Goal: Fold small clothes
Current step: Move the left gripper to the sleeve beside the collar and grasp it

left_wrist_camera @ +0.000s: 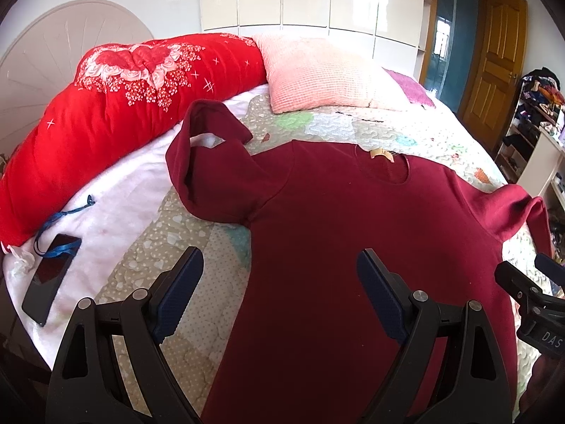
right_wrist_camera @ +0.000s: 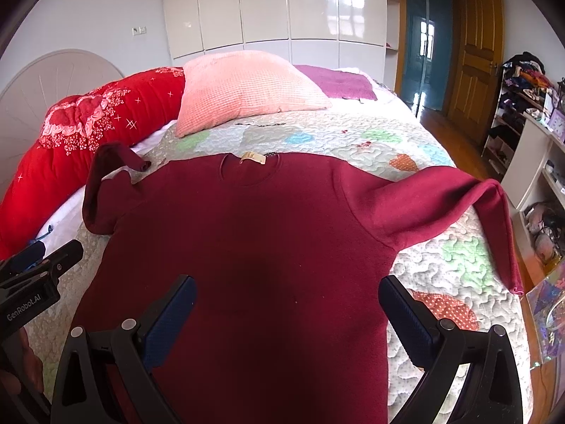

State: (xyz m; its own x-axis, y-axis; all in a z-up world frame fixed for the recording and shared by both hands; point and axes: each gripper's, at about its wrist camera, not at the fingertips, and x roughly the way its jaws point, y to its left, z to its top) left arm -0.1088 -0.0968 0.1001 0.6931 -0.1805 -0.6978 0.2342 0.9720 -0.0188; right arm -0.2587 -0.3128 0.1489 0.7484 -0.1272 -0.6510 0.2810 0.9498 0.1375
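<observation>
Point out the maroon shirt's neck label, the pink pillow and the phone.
neck label [right_wrist_camera: 252,158], right wrist view, middle of the tag.
pink pillow [right_wrist_camera: 247,90], right wrist view, centre of its top.
phone [left_wrist_camera: 49,277], left wrist view, dark screen.

Both grippers held spread wide.
The left gripper [left_wrist_camera: 280,272] and right gripper [right_wrist_camera: 287,298] are held side by side, jaws parted, nothing gripped.

Room was bright w/ daylight. Glossy wardrobe doors [right_wrist_camera: 310,10] at the far wall carried window-shaped glare; same glare showed on them in the left wrist view. A soft dark shadow lay on the maroon sweater [right_wrist_camera: 261,275] near the camera. Strong fisheye bending: bed [left_wrist_camera: 406,130] edges curved, corners vignetted black. Focus was sharp overall, no motion blur.
</observation>
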